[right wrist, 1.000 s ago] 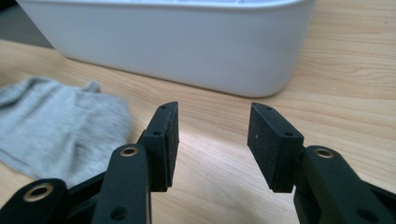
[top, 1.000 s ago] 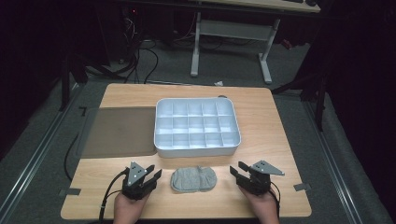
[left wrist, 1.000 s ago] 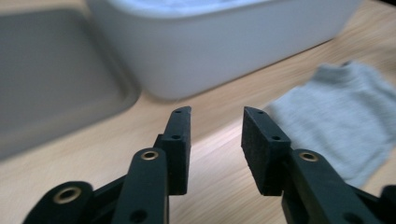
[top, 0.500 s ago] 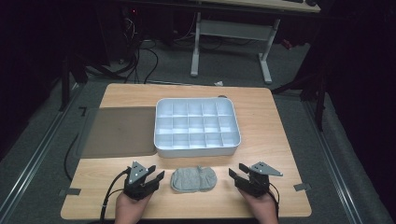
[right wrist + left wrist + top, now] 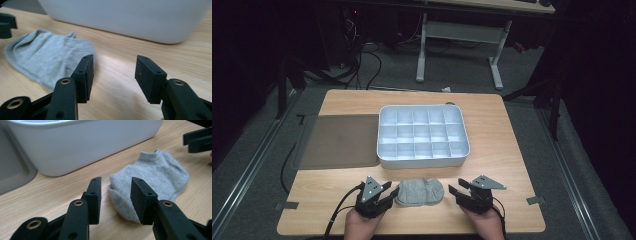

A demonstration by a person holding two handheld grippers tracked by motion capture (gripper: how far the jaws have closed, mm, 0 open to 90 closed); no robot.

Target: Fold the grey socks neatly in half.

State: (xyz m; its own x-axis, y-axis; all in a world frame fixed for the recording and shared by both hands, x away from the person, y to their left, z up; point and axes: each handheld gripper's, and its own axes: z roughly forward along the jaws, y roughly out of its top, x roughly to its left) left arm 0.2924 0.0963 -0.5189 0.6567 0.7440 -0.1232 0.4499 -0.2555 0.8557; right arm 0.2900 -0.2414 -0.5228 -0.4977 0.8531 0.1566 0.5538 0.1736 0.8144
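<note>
Grey sock [image 5: 419,192] lies flat on the desk [image 5: 502,150], before the white tray [image 5: 422,159]. Left tongs [image 5: 387,192], just narrowing, reach its edge; right tongs [image 5: 457,191] gape empty beside it.

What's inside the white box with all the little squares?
The white box looks empty: bare white squares from above. The front row's floors hide partly behind its near wall, so something tiny there could not be seen. The grey sock lies outside on the table.
</note>
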